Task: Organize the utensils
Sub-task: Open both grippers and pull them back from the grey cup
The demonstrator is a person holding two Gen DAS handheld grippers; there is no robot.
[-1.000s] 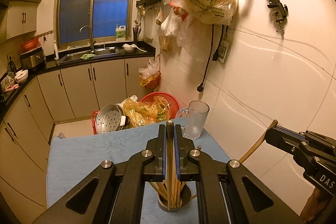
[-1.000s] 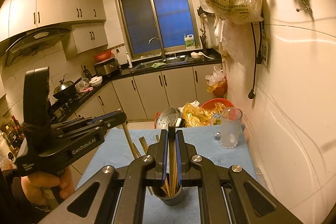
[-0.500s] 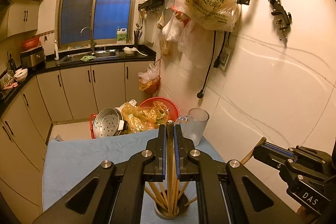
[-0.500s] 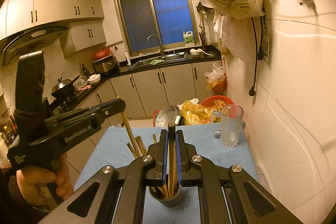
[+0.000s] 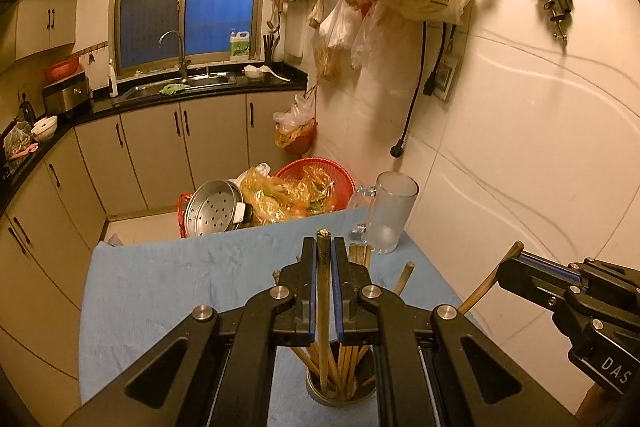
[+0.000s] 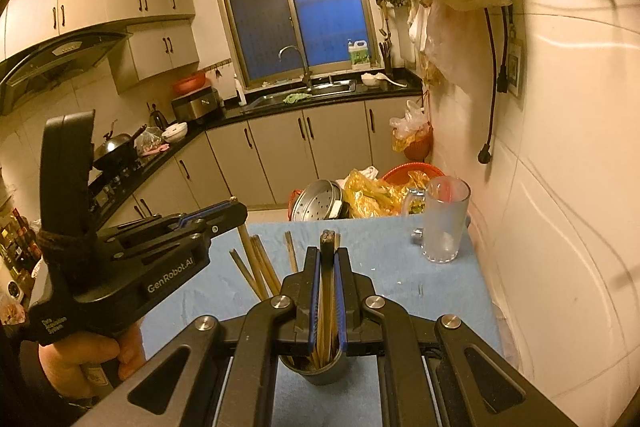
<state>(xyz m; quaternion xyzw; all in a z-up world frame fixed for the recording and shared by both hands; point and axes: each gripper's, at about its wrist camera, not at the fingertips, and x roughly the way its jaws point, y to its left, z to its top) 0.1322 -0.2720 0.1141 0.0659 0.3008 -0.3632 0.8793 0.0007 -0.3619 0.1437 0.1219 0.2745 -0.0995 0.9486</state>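
A single wooden chopstick [image 5: 323, 291] is clamped upright in the left gripper [image 5: 324, 247], its jaws closed narrowly on the stick and its lower end reaching into the metal holder [image 5: 340, 393] among the other chopsticks [image 5: 348, 359]. Another chopstick [image 6: 328, 291] is pinched the same way by the right gripper [image 6: 328, 251] above the same holder. The holder is placed on the blue-covered surface [image 5: 180, 287], and a frosted glass mug [image 6: 444, 223] is seen at its far corner near the wall.
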